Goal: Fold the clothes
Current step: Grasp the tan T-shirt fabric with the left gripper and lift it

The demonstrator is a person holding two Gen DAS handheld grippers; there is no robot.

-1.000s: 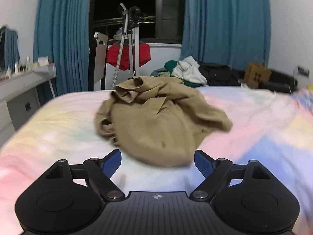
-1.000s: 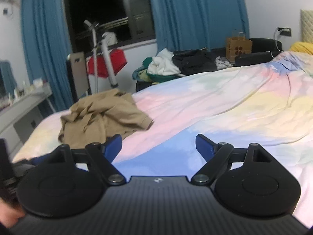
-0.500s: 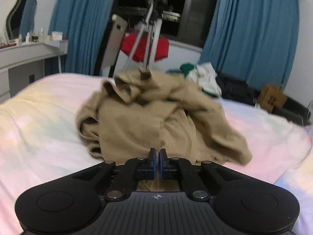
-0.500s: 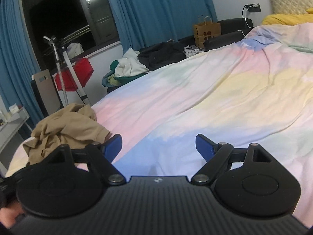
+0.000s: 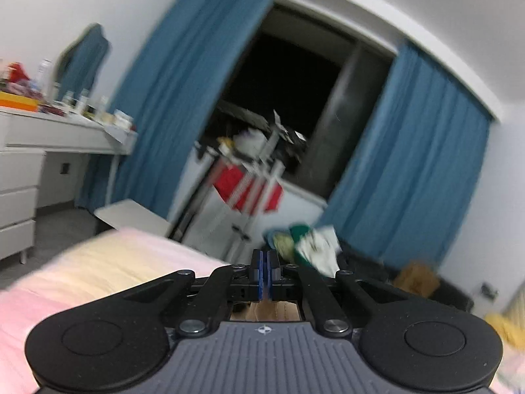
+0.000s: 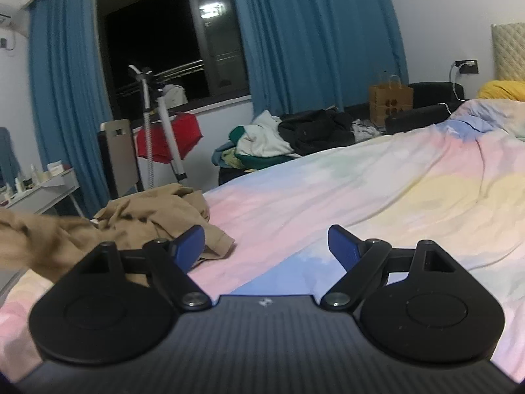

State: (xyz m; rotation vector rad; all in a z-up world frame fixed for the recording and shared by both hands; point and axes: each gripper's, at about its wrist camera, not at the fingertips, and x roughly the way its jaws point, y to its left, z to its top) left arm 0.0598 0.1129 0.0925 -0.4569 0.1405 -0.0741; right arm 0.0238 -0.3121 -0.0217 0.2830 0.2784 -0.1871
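Left tongs pinched on tan shirt

Right tongs gape wide, holding nothing, over the bed.

Two grippers, one tan garment, one paper bag and two blue curtains are counted

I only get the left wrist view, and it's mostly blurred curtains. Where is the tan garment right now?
Observer: The tan garment lies crumpled on the pastel bedspread, with one blurred part stretched toward the left edge of the right wrist view.
Operator: Is the right gripper on it?
Observer: No. The right gripper is open and holds nothing. It is beside the garment's near hem.
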